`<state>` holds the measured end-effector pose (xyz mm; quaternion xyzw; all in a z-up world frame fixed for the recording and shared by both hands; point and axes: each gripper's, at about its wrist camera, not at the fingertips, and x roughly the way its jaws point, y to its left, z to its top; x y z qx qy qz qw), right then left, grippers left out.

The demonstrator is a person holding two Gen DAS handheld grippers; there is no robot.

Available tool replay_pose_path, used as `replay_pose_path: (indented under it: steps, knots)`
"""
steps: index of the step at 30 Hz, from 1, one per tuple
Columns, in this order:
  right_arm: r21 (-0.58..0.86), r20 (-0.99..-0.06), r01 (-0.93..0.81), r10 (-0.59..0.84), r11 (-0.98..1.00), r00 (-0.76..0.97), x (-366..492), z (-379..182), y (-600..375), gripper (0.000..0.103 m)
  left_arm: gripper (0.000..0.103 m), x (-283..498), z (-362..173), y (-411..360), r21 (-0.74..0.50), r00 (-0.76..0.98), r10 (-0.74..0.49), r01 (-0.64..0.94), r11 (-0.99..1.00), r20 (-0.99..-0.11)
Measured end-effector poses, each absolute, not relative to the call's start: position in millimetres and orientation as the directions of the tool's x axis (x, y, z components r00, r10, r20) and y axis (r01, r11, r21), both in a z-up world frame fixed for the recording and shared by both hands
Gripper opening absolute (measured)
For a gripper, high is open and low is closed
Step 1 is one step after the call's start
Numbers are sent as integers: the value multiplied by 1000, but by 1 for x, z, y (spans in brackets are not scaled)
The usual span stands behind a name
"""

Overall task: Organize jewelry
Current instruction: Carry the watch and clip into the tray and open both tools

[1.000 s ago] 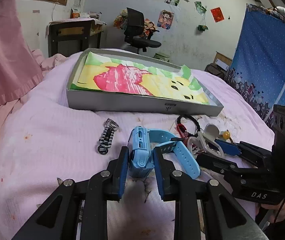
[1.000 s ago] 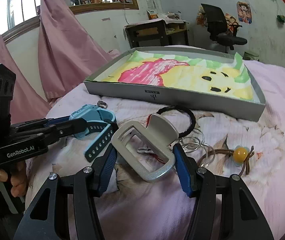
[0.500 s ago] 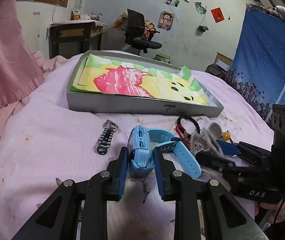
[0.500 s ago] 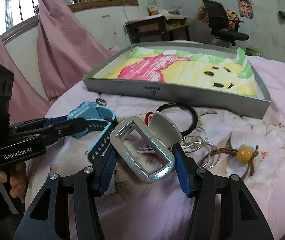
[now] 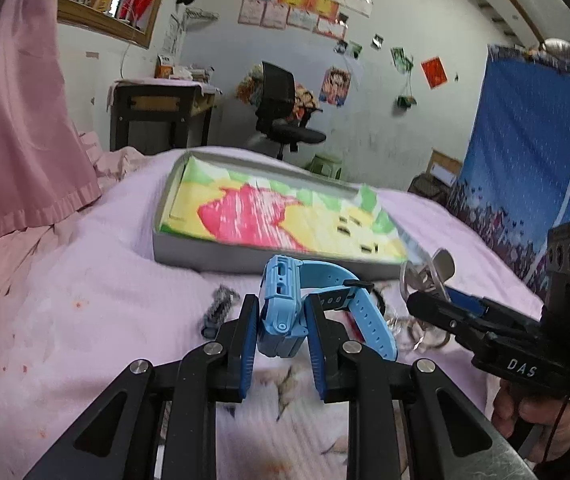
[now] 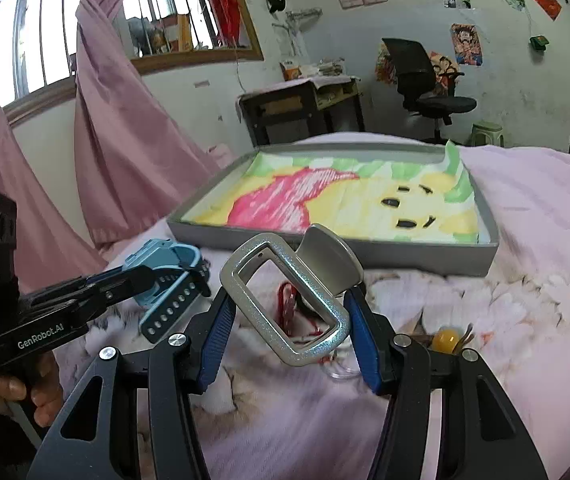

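Light-blue plastic watch [image 5: 281, 312], perforated strap, case clamped edge-on between the left gripper [image 5: 279, 340] pads, lifted clear of the pink bedspread [image 5: 85, 300]. Silver glitter hair claw [image 6: 297, 300] (rectangular frame, curved paddle) pinched across its width by the right gripper [image 6: 289, 340], also off the cloth. Both tools point slightly downward, side by side, toward the grey tray [image 6: 365, 256] with its cartoon-print liner, just beyond. Black beaded bracelet [image 5: 219, 310] and amber-bead hair tie [image 6: 447, 340] lie on the bedspread.
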<state>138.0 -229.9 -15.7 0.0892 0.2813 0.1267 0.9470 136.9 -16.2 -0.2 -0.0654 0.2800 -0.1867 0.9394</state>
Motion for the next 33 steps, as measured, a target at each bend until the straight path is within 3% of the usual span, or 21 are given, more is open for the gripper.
replay_pose_path:
  steps: [8,25,33]
  knots:
    - [215,-482,-177,262,961,836,178,4,-230,51,22,182,28,-17,-250,822,-351,262,932,-448]
    - [227,-636,-91,219,970,740,264,-34,-228,51,23,266,-18,-8,-262,724,-260,112,958,-639]
    - [226,-664,-87,219,970,715,266,-40,-225,52,32,259,-19,-19,-201,726,-244,147,969,-643]
